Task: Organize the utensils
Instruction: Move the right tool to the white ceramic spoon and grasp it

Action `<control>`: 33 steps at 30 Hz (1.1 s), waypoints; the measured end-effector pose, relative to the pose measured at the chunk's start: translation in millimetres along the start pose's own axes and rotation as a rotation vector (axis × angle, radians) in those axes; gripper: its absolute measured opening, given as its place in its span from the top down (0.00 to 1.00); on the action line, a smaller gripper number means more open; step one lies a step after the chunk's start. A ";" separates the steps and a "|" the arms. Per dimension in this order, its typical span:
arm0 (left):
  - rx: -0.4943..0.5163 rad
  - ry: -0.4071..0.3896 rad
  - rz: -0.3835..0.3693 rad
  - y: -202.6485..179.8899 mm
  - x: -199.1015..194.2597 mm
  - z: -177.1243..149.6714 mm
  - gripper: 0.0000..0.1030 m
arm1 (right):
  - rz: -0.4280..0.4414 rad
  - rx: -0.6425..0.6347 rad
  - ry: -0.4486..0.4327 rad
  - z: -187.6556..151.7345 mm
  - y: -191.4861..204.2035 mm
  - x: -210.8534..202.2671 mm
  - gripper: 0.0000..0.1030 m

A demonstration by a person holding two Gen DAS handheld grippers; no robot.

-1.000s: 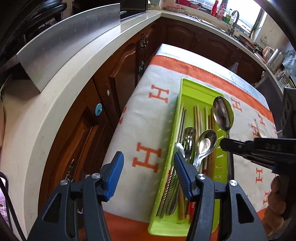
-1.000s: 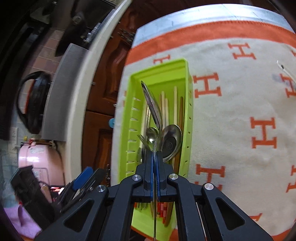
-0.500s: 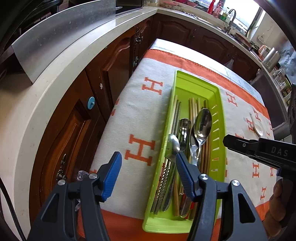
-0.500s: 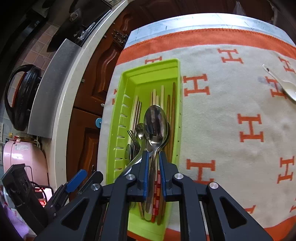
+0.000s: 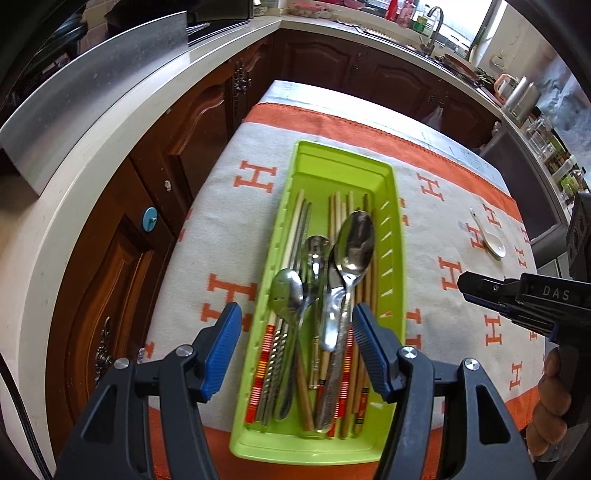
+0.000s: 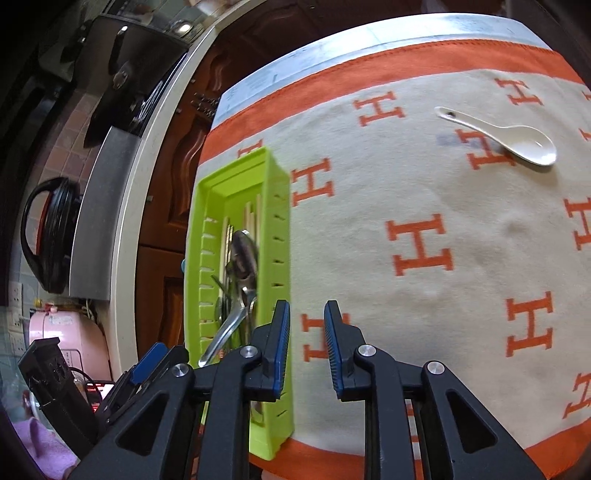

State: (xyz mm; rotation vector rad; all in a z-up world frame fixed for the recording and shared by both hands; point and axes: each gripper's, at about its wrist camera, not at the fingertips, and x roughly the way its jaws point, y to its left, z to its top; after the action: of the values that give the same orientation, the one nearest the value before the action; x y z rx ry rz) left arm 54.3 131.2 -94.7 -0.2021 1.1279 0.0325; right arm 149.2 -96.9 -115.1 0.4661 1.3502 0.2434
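This is a home kitchen. A pale stone countertop (image 5: 110, 155) runs in an L along dark carved wooden cabinets (image 5: 207, 122) with metal handles. At the far end a curved tap (image 5: 435, 18) stands by a bright window, with bottles beside it. A kettle (image 5: 504, 83) and jars sit on the counter to the right. A pink appliance (image 6: 66, 339) and a black pan lid (image 6: 48, 236) stand near a tiled wall. A table under an orange-and-cream cloth (image 6: 424, 258) holds a green cutlery tray (image 5: 345, 173) and a white spoon (image 6: 517, 142).
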 end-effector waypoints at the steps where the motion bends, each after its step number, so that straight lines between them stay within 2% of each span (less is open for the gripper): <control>1: 0.007 0.001 -0.003 -3.9 0.0 1.0 0.42 | -0.003 0.010 -0.006 1.0 -6.7 -3.0 0.81; 8: 0.064 0.004 -0.033 -44.2 4.6 15.1 0.41 | 0.004 0.087 -0.046 10.0 -53.3 -21.3 0.80; 15: 0.107 0.005 -0.087 -84.8 15.0 30.7 0.41 | 0.005 0.208 -0.115 28.0 -106.6 -44.5 0.74; 19: 0.131 0.017 -0.104 -105.7 25.2 37.1 0.41 | 0.037 0.297 -0.171 42.8 -142.0 -58.9 0.66; 21: 0.138 0.028 -0.109 -114.3 31.7 40.1 0.41 | 0.072 0.356 -0.189 50.9 -158.4 -62.2 0.66; 26: 0.145 0.047 -0.126 -128.1 43.5 45.1 0.41 | 0.093 0.433 -0.213 70.9 -186.0 -59.8 0.66; 33: 0.139 0.070 -0.125 -133.9 57.7 51.0 0.41 | 0.077 0.528 -0.191 86.8 -213.4 -34.1 0.66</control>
State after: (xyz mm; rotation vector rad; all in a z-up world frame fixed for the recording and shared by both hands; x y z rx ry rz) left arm 141.9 4.4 -106.3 -0.1498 1.1803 -0.1645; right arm 205.7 -316.1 -169.9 0.9590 1.2023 -0.1009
